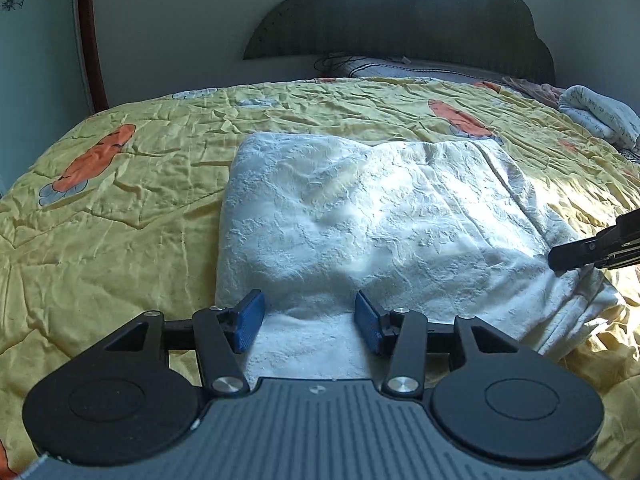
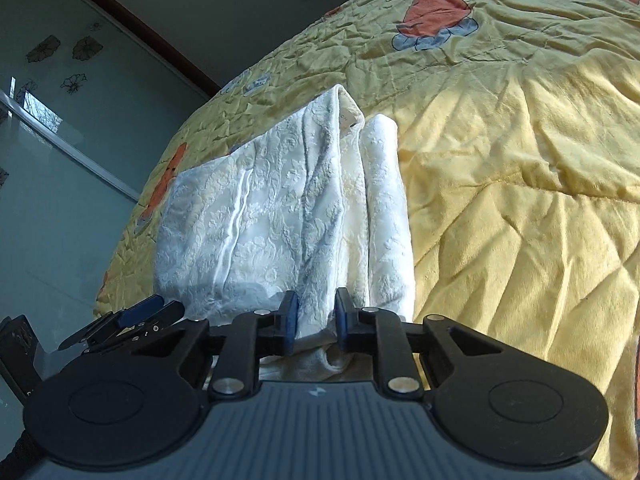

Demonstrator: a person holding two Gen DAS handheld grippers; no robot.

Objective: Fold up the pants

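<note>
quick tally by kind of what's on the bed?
White textured folded pants: 1
Yellow quilted bedspread with orange print: 1
Grey pillow: 1
Rolled white cloth bundle: 1
Pink cloth: 1
Total: 5

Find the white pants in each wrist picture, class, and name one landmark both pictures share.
Left wrist: the white pants fill the middle, folded on the bed, their near edge between the left gripper's open fingers.
Right wrist: the pants lie centre-left, their near end pinched in the right gripper.
Shared landmark: the yellow quilt with orange patches.
</note>
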